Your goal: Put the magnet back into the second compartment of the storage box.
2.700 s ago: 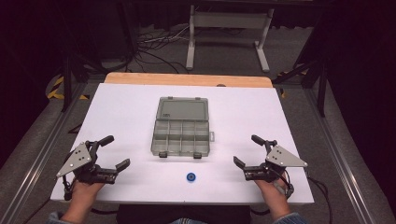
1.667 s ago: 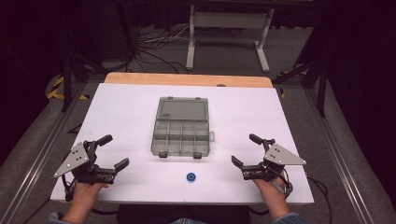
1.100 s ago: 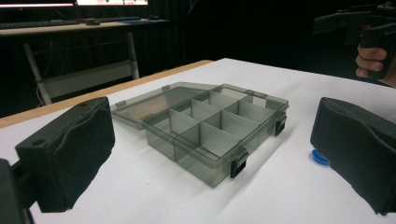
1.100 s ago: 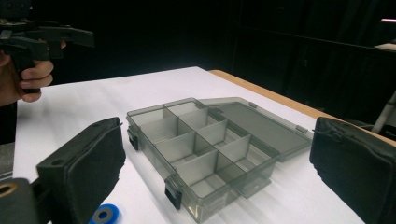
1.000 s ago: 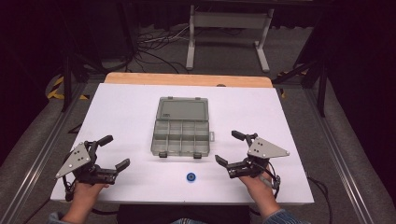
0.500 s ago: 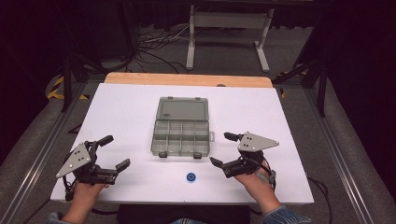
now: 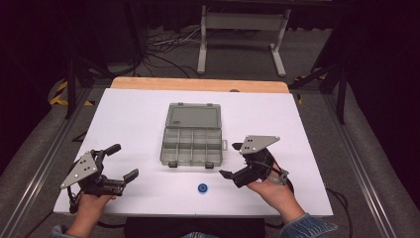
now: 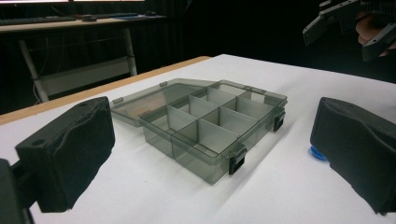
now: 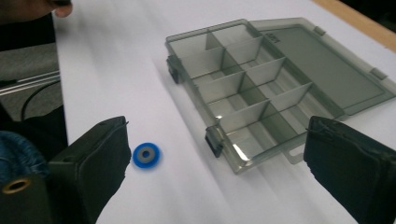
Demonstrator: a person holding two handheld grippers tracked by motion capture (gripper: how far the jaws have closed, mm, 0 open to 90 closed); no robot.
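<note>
Right tongs (image 7: pixel 232 159), spread and empty, have slid left toward the blue ring (image 7: pixel 201 188) at lower centre, likely to grab it; left tongs (image 7: pixel 123 161) spread, idle.

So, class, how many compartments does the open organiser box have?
8, in two rows of four inside the organiser box at the table's middle: one row beside the open lid, one beside the latches. All look empty.

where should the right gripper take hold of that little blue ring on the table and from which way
Probably from straight above, jaws closing across the outer rim of the blue ring. It lies flat on the white table, so it offers no side to slide under. The right gripper is open nearby, and the compartment box stands apart from it.
</note>
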